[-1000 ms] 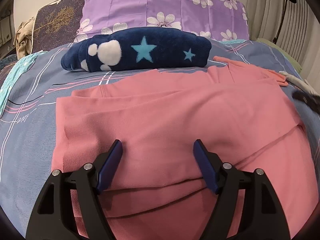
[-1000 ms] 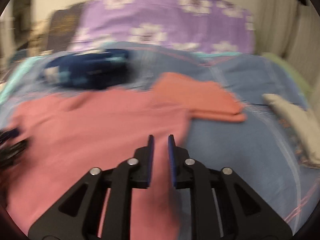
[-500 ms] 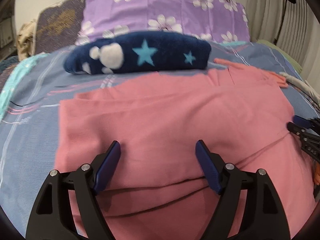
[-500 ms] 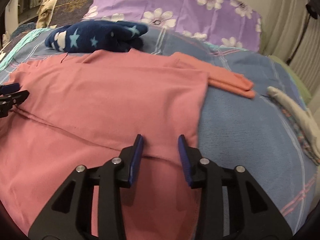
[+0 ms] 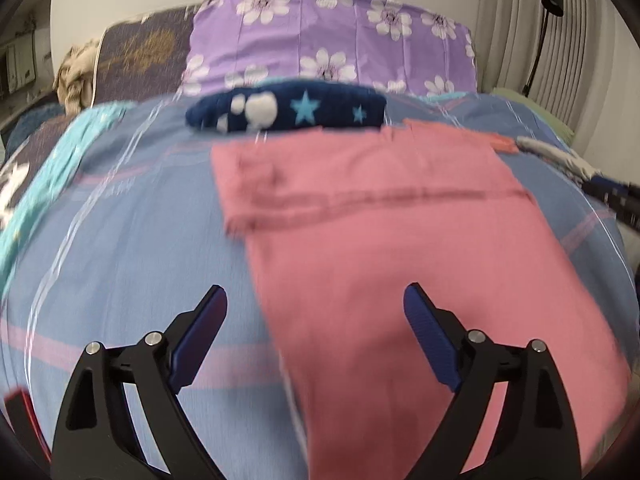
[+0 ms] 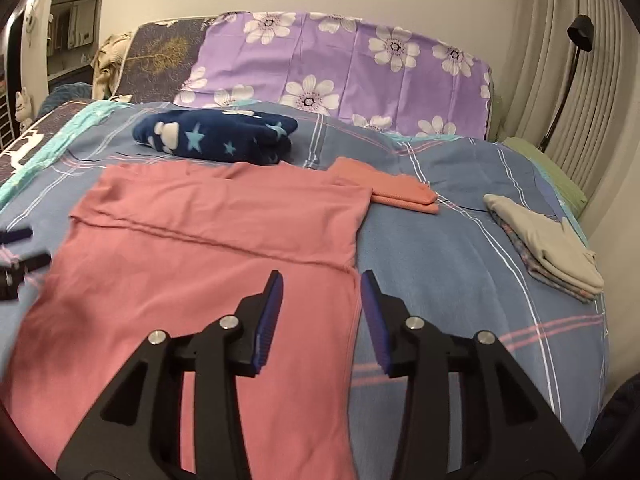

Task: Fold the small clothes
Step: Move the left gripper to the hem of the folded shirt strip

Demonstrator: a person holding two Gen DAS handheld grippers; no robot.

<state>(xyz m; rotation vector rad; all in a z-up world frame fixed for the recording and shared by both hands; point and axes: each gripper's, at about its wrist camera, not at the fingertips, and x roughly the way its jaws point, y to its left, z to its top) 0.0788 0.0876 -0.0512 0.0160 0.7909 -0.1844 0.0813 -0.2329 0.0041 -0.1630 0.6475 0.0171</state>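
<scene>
A pink garment (image 5: pixel 400 248) (image 6: pixel 208 256) lies flat on the blue plaid bedsheet (image 5: pixel 120 248) (image 6: pixel 448 240), its far part folded over with a hem line across it. My left gripper (image 5: pixel 316 304) hovers above the garment's left edge, jaws opening wide, nothing between them. My right gripper (image 6: pixel 322 284) hovers above the garment's right edge, jaws opening, pads clear of the cloth. The left gripper's tips (image 6: pixel 16 252) show at the right wrist view's left border; the right gripper's tips (image 5: pixel 612 196) at the left wrist view's right border.
A folded navy star-print fleece (image 6: pixel 216 136) (image 5: pixel 288 112) lies beyond the garment. A folded orange piece (image 6: pixel 388 188) and a folded beige and patterned stack (image 6: pixel 548 240) lie to the right. A purple flowered pillow (image 6: pixel 340 76) leans at the headboard. A lamp (image 6: pixel 576 44) stands by the curtain.
Both grippers pulled back from the pink garment, so more of it and the bed shows. Both sets of jaws stand wider. The garment lies where it was.
</scene>
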